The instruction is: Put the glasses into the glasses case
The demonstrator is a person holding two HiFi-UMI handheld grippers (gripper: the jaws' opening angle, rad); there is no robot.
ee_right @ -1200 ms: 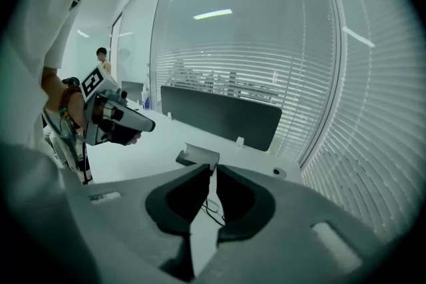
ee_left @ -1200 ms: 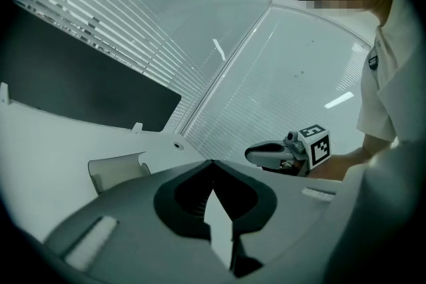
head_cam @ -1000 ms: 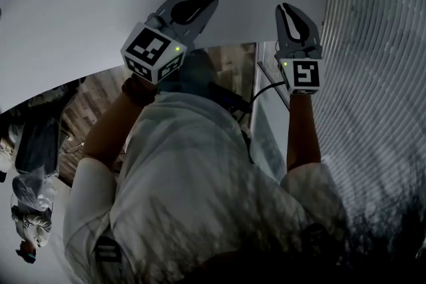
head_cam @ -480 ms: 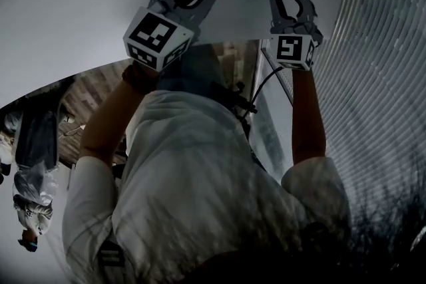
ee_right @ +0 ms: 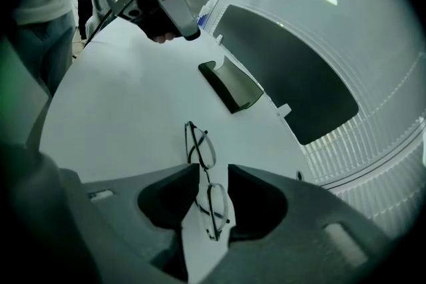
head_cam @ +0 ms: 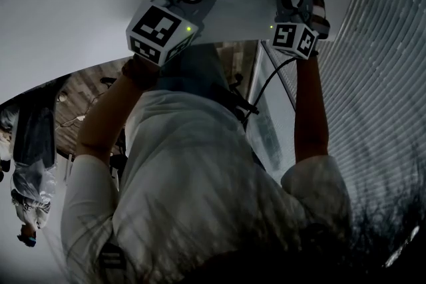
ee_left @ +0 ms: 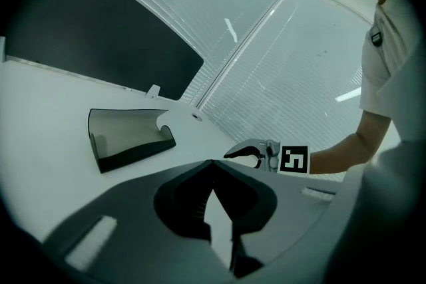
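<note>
White round table in dim light, seen from above the person's shoulders. A pale ribbed wall is at the right, and wood-patterned floor shows below the table's edge.

Right gripper: its jaws stand wide apart and have just been opening. The glasses, thin and dark-rimmed, lie flat on the table in the gap. One lens sits inside the gap between the jaws and the other lies just past the jaw tips. Neither pad presses on the frame.

Left gripper: its jaw tips are closed together with nothing between them. It hangs over the table near the person's edge.

The glasses case is a dark shell with a paler lining. It lies open on the table, apart from the glasses and farther from the person. It is near a dark panel along the far rim.

Markings: each gripper carries a cube printed with black-and-white square patterns, the left cube and the right cube. A small green light glows on each cube.

Pose: the person wears a white shirt with short sleeves, and both bare forearms reach forward over the table. The right forearm is stretched out straight, with its gripper tipped steeply down at the glasses. The left gripper points only a little below level, across the table toward the case.
</note>
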